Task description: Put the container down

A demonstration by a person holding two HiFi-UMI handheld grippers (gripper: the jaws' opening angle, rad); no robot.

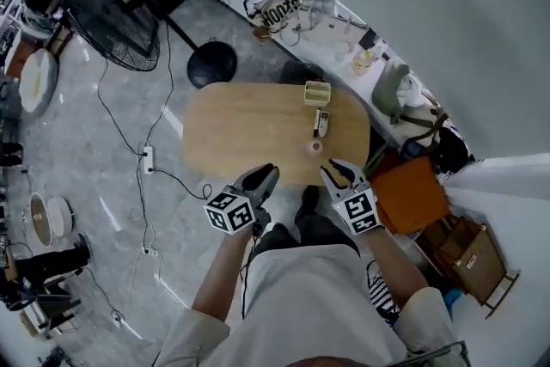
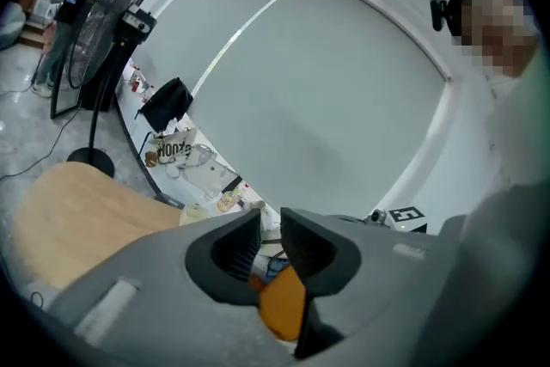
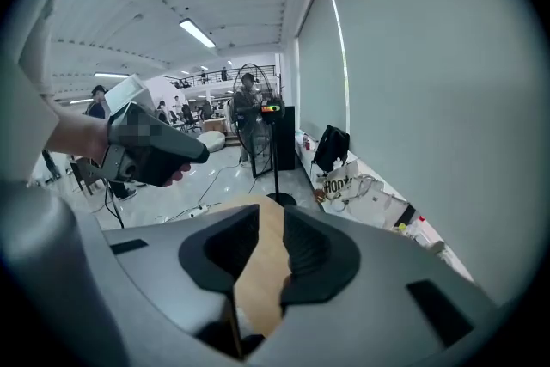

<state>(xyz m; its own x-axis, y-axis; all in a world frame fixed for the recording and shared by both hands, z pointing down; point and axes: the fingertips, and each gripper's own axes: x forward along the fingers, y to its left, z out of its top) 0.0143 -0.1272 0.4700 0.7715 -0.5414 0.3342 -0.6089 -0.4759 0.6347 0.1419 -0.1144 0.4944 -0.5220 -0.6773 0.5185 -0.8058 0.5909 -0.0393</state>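
Observation:
The container (image 1: 317, 92), a small pale green box, stands on the far edge of the oval wooden table (image 1: 241, 133). Both grippers hover at the table's near edge, well short of the box. My left gripper (image 1: 265, 174) points toward the table; in its own view (image 2: 271, 228) the jaws stand a narrow slit apart with nothing between them. My right gripper (image 1: 337, 170) is to its right, and its view (image 3: 271, 223) also shows a narrow empty gap with the tabletop (image 3: 262, 271) behind.
A slim dark remote-like object (image 1: 321, 123) and a small round item (image 1: 316, 147) lie on the table near the box. An orange box (image 1: 411, 193) sits right of the table. A standing fan (image 1: 112, 13), its base (image 1: 211, 64) and a cluttered white counter (image 1: 326, 21) lie beyond.

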